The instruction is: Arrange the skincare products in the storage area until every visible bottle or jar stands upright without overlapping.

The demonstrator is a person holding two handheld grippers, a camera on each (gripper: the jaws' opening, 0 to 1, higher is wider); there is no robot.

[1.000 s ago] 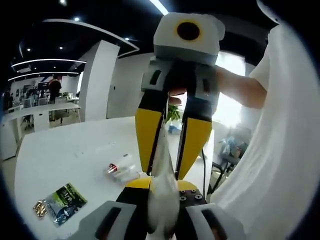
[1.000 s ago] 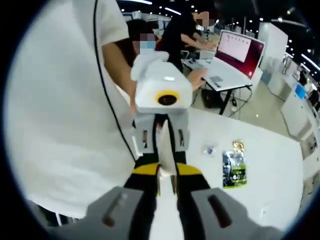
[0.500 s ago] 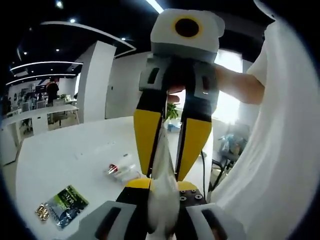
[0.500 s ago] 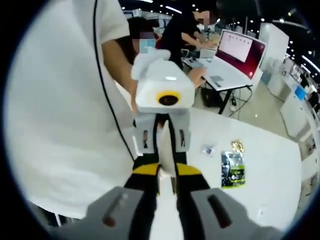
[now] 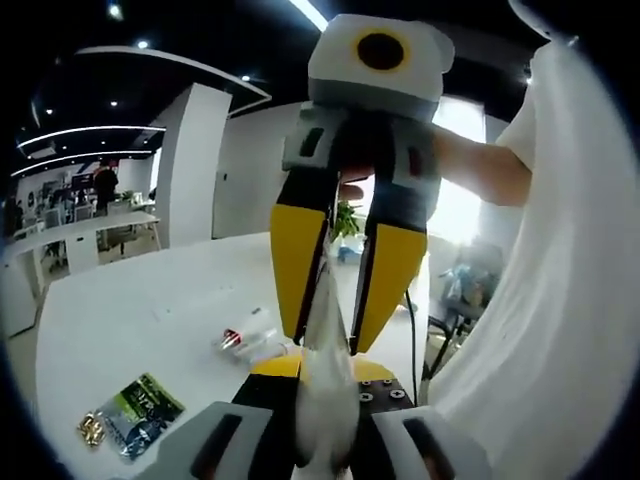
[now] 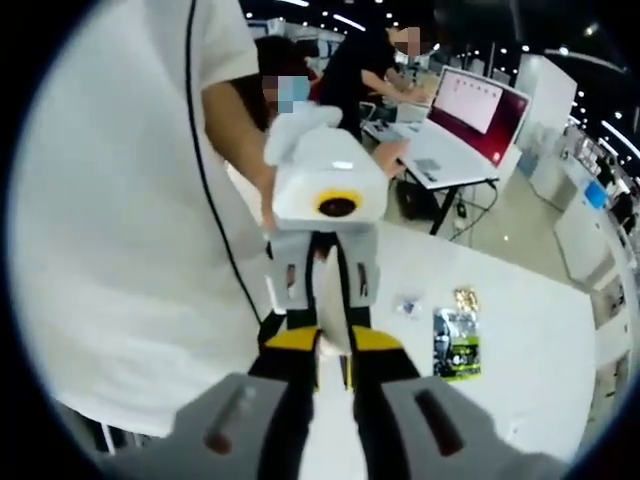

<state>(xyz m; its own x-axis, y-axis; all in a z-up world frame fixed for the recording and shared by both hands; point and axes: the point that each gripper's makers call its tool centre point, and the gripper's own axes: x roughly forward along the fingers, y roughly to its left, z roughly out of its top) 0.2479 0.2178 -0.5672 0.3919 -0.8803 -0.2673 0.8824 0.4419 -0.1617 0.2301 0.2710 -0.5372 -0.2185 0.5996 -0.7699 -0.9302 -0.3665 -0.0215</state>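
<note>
A translucent white plastic bag (image 5: pixel 325 330) hangs pinched between my two grippers, which face each other above a white table (image 5: pixel 150 300). My left gripper (image 5: pixel 325 364) is shut on the bag's near end. My right gripper (image 5: pixel 328 342) comes down from above on yellow fingers (image 5: pixel 297 265) and is shut on the same bag. In the right gripper view the bag (image 6: pixel 330 295) runs from my right gripper (image 6: pixel 332 346) up into my left gripper (image 6: pixel 330 318). What the bag holds cannot be made out.
On the table lie a small clear packet with a red item (image 5: pixel 243 338), a green sachet (image 5: pixel 140 405) and a gold piece (image 5: pixel 91 430). A person in a white shirt (image 6: pixel 120 220) stands close by. A laptop (image 6: pixel 462 110) sits on a desk behind.
Both grippers keep their hold on the bag. Both views have shifted a little with the hands; nothing on the table has moved.
</note>
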